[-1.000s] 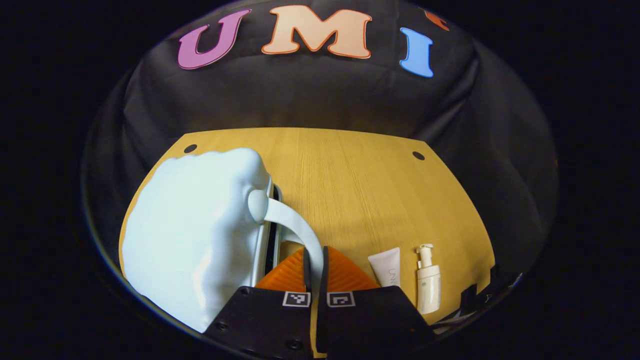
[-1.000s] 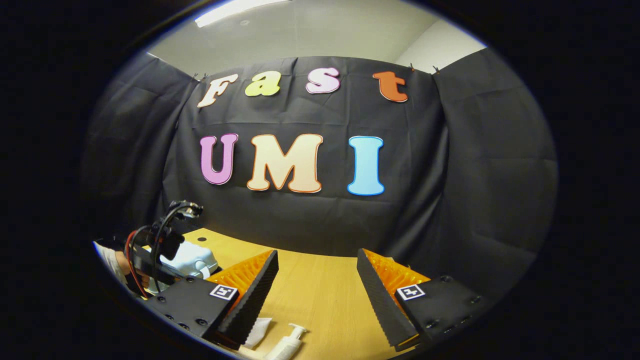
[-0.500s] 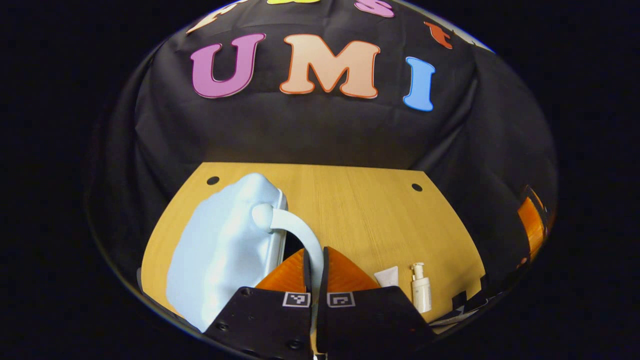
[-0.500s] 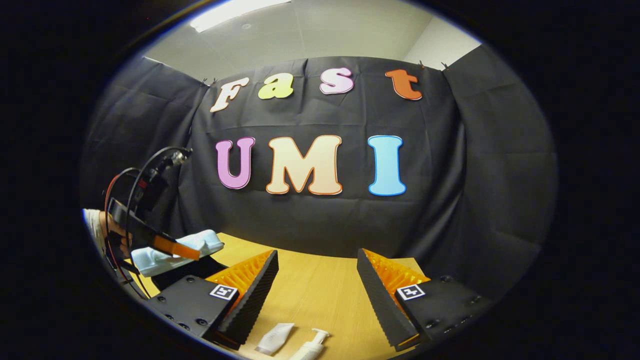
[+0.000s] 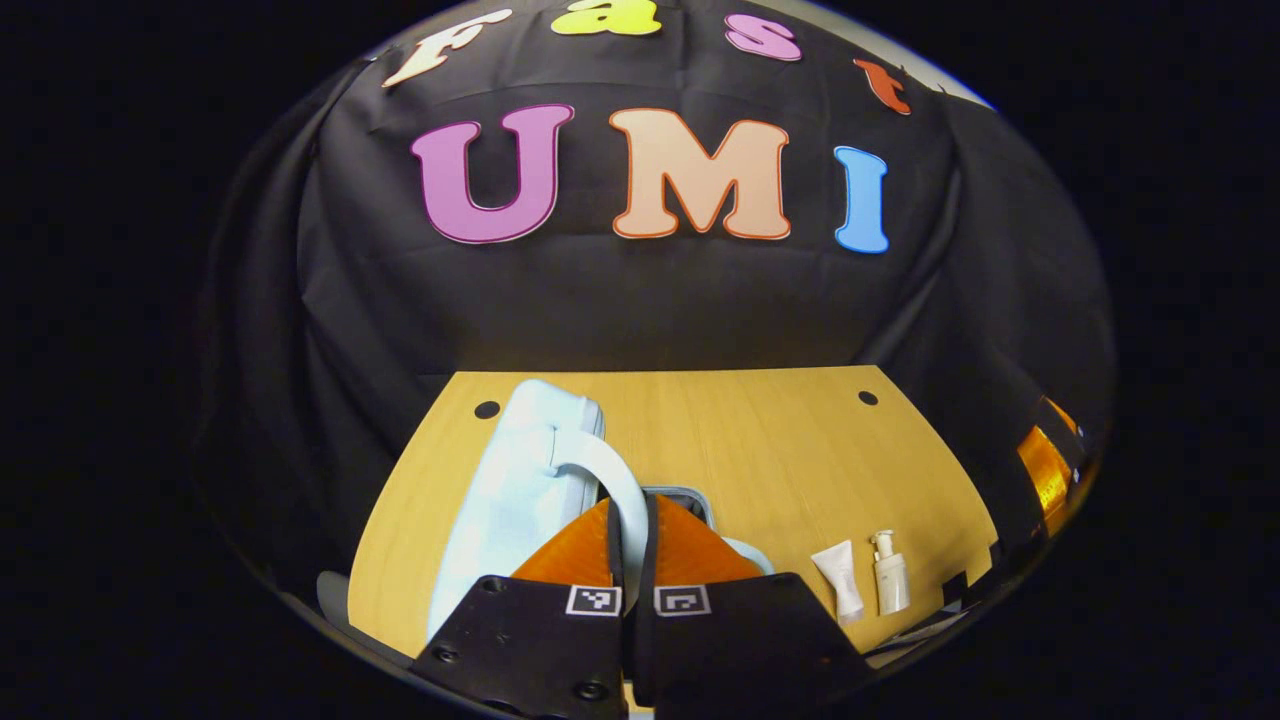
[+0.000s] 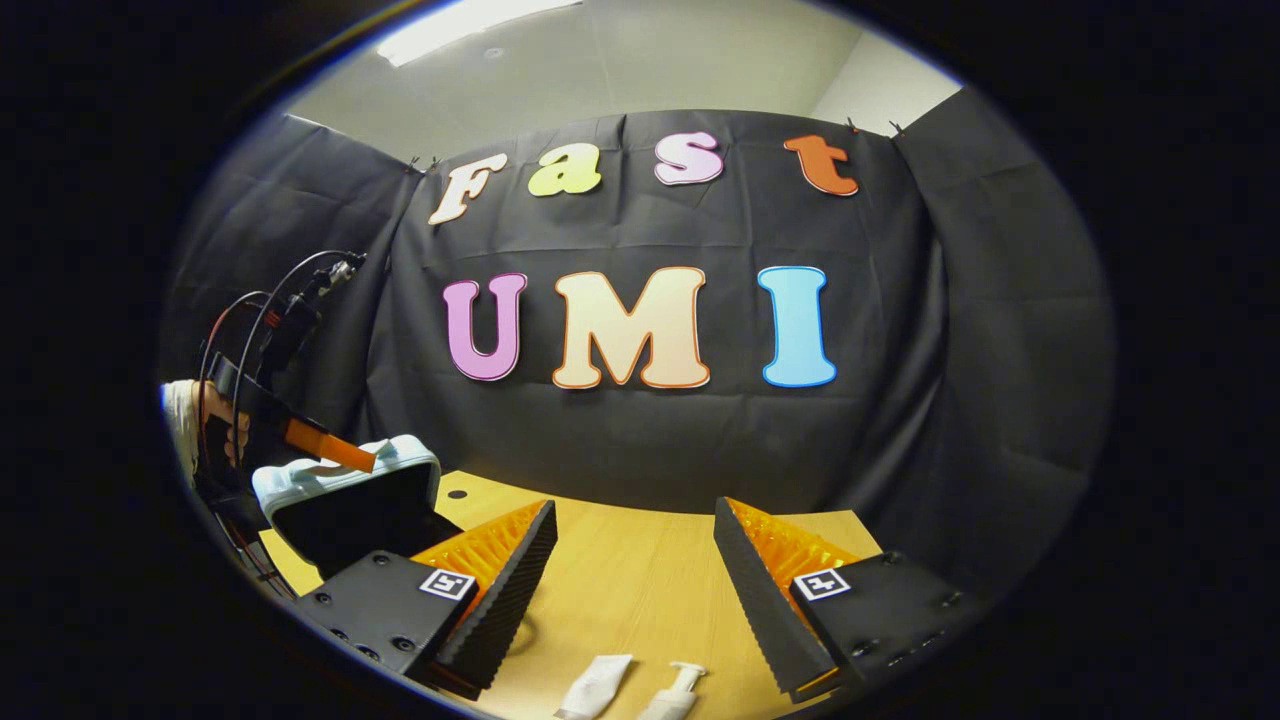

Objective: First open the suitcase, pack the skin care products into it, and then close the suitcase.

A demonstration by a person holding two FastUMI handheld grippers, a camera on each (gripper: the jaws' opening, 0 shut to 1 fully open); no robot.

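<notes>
The suitcase lid [image 5: 520,470] has swung much higher than a second ago, hauled by its handle [image 5: 605,478], which the left gripper [image 5: 630,535] clenches. Opening is nearly done; next, tip it fully back. The right gripper [image 6: 635,560] hangs released above the counter [image 5: 780,450], near the tube [image 5: 838,580] and pump bottle [image 5: 889,575]. The suitcase interior is hidden.

Wooden table [image 5: 760,450], black cloth wall [image 6: 980,350], ceiling light [image 6: 470,18].

Wooden table [image 5: 780,450]: suitcase [image 5: 520,490], tube [image 5: 838,580], pump bottle [image 5: 889,574]
</notes>
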